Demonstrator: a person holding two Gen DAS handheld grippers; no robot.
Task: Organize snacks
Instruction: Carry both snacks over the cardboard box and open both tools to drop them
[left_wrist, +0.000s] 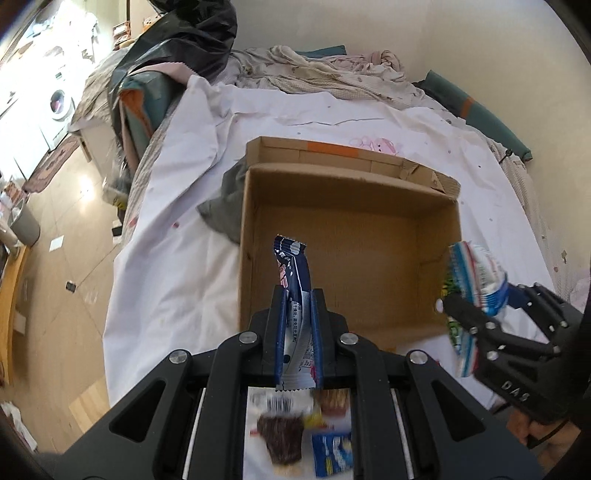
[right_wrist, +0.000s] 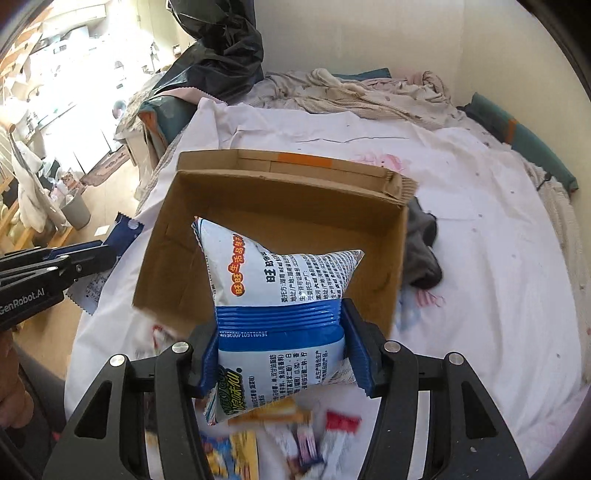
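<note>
The cardboard box (left_wrist: 351, 236) sat open on the white sheet (left_wrist: 177, 258) of the bed, its inside bare in both views, and serves here as the landmark.

The left claw (left_wrist: 298, 295) was closed on a slim dark blue snack wrapper (left_wrist: 293, 288), pinched flat between its pads, with the wrapper's crimped top end standing up in front of the box's near left corner. In the right wrist view this same claw (right_wrist: 110, 254) appeared left of the box, the wrapper poking out past its tips.

The right claw (right_wrist: 280, 332) gripped a puffy white and blue snack bag (right_wrist: 277, 295) around its blue band, its pads pressing on both sides. The bag's upper part showed against the box's open interior, just above the near wall. From the left wrist view, that claw (left_wrist: 476, 302) held the bag (left_wrist: 472, 273) by the box's near right corner.

A grey cloth (left_wrist: 225, 206) lay crumpled against one side wall of the box. More snack packets (right_wrist: 295, 435), blurred, lay loose on the sheet on the near side of the box, under the claws.
</note>
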